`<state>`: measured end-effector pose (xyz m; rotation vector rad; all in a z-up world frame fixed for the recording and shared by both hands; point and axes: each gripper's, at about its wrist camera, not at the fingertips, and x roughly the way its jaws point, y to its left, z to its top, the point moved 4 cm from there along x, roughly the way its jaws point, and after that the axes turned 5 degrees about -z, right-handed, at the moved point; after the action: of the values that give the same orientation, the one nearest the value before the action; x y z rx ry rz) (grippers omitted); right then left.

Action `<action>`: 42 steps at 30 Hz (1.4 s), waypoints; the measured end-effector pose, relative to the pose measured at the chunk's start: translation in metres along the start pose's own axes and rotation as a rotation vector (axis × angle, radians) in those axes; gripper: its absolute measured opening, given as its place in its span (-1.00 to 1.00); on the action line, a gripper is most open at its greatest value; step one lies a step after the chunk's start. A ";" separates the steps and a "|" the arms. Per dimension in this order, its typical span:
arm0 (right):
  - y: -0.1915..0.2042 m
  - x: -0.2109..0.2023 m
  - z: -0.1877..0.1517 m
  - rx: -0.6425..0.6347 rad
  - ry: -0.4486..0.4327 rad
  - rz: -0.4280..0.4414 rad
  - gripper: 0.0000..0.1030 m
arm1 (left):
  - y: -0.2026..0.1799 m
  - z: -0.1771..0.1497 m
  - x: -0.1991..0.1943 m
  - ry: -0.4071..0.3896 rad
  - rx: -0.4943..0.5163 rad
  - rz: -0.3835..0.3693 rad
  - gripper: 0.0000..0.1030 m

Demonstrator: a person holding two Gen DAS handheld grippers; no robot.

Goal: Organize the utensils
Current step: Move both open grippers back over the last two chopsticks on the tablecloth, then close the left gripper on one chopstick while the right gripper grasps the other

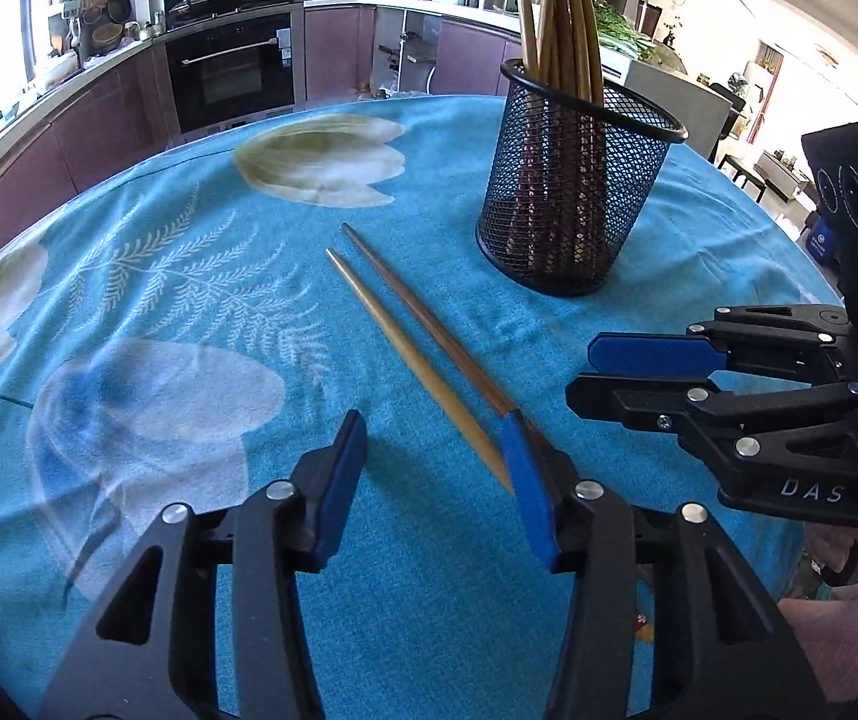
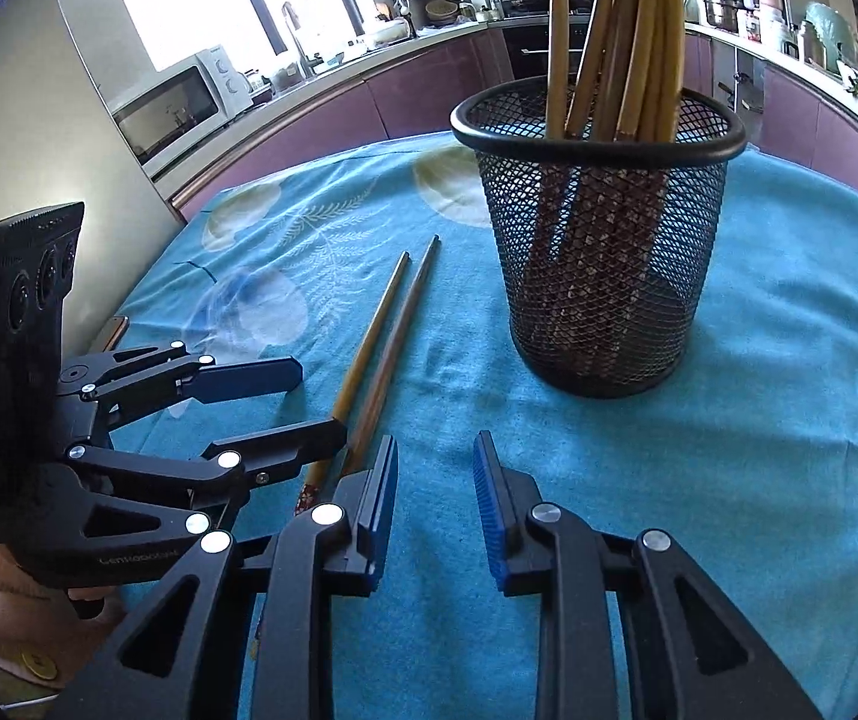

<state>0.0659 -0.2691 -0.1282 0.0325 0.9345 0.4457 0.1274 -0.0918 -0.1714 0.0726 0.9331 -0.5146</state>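
Two chopsticks lie side by side on the blue flowered tablecloth (image 1: 201,252), near the middle of the table: a pale chopstick (image 1: 411,360) and a dark chopstick (image 1: 429,324), close together and almost parallel. Their thin tips point toward the far edge and their thick ends toward the near edge.

The left gripper (image 1: 438,441) is low over the thick ends with its jaws apart. The pale chopstick's end lies in the gap between the blue pads, and the dark one runs under or just beside the right-hand pad (image 1: 525,480); whether that pad touches it is hard to tell from here. Neither pad presses on either stick.

A black mesh cup (image 1: 579,192) stands upright toward the far right of the table, well apart from the loose pair, with a bundle of chopsticks (image 1: 561,18) standing in it.

The right gripper (image 2: 435,459) hangs over bare cloth near the near edge, jaws a little apart with nothing between them.
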 end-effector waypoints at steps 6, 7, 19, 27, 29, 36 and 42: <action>0.007 0.005 0.011 -0.017 -0.010 0.009 -0.51 | -0.001 -0.002 0.000 0.014 0.015 0.004 -0.21; 0.008 0.007 0.014 -0.016 -0.012 0.013 -0.51 | -0.002 -0.002 0.000 0.015 0.018 0.007 -0.21; 0.019 0.031 0.031 -0.036 0.014 0.005 -0.52 | -0.001 -0.010 -0.006 0.020 0.021 0.013 -0.40; 0.017 0.026 0.030 -0.057 0.010 -0.054 -0.61 | 0.005 -0.010 -0.011 0.020 0.007 -0.002 -0.42; 0.017 0.027 0.030 -0.059 0.016 -0.053 -0.61 | 0.009 -0.007 -0.010 0.018 -0.006 -0.005 -0.41; 0.020 0.034 0.034 -0.067 0.024 -0.062 -0.60 | 0.019 0.009 0.002 0.027 -0.018 0.002 -0.41; 0.017 0.039 0.038 -0.051 0.011 -0.071 -0.64 | 0.022 0.015 0.009 0.031 -0.012 0.013 -0.49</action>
<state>0.1098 -0.2320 -0.1315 -0.0499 0.9313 0.4041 0.1531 -0.0802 -0.1726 0.0757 0.9651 -0.4968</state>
